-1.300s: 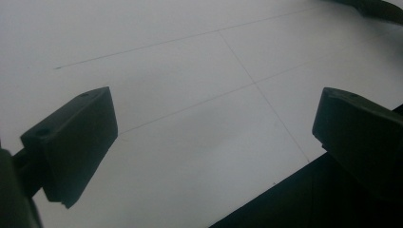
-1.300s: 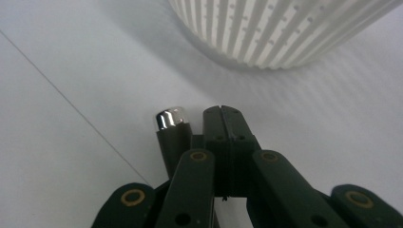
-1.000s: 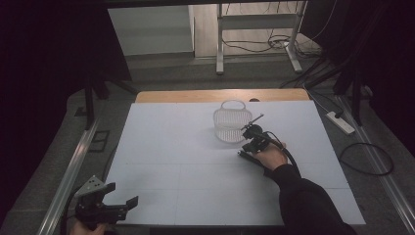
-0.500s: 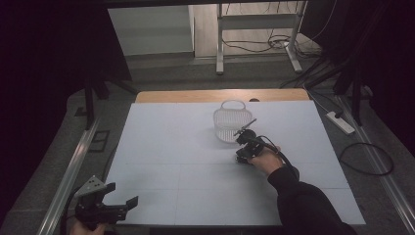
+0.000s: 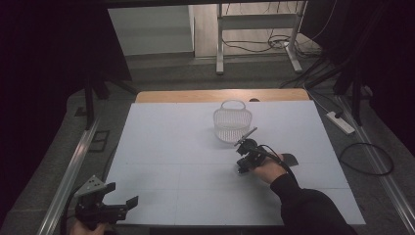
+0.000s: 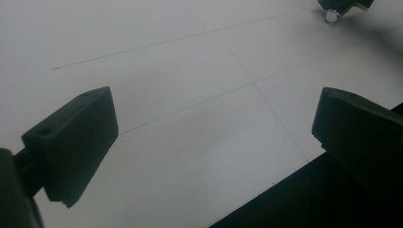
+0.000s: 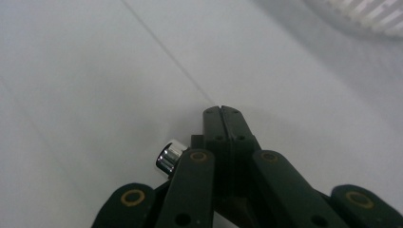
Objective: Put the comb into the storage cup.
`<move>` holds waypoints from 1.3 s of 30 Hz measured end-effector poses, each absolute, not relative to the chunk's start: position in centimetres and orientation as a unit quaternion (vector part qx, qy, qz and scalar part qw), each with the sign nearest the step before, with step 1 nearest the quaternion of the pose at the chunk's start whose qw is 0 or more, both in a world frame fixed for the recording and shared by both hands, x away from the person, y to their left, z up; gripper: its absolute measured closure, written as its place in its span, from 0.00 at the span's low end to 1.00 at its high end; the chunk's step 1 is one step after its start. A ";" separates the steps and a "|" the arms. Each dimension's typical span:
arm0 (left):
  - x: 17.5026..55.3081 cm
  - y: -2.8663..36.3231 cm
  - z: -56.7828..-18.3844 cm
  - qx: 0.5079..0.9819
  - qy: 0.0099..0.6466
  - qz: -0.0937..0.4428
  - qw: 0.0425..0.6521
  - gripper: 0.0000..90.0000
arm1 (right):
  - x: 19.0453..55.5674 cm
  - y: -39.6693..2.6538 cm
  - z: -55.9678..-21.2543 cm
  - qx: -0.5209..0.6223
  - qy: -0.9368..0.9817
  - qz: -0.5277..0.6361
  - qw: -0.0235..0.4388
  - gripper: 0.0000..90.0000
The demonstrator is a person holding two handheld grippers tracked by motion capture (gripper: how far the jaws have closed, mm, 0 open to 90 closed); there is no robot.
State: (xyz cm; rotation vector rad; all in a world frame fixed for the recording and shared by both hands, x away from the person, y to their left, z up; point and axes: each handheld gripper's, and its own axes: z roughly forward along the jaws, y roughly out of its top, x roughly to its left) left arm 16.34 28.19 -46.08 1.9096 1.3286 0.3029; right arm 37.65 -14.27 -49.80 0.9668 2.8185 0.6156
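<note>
Having drawn your right gripper point(image 5: 243, 165) back from the white mesh basket point(image 5: 232, 125), jaws pressed together on nothing, treat that basket as placed mid-table; your left gripper point(image 5: 122, 205) idles spread at the near edge.

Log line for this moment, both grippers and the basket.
left gripper: open, near table edge | right gripper: shut, nothing visible between jaws | basket: upright on table, just beyond right gripper

White plastic mesh basket point(image 5: 232, 124), matt white tabletop point(image 5: 171, 142), bare wood strip point(image 5: 195, 95), matt black jaws.
</note>
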 end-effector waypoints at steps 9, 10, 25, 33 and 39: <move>16.4 28.2 -46.1 0.750 0.522 0.119 0.388 0.02 | 35.5 -15.1 -50.0 0.307 0.932 0.190 0.033 0.99; 16.4 28.2 -46.1 0.750 0.522 0.119 0.388 0.02 | 35.2 -15.2 -50.0 0.305 0.933 0.190 0.032 0.99; 16.4 28.2 -46.1 0.750 0.523 0.119 0.388 0.02 | 33.0 -19.9 -49.8 0.331 0.925 0.186 0.025 0.99; 16.4 28.2 -46.1 0.749 0.523 0.118 0.388 0.02 | 33.0 -22.1 -49.6 0.352 0.916 0.189 0.028 0.99; 16.5 28.2 -46.1 0.749 0.524 0.118 0.388 0.02 | 33.1 -23.5 -49.3 0.368 0.909 0.195 0.035 0.99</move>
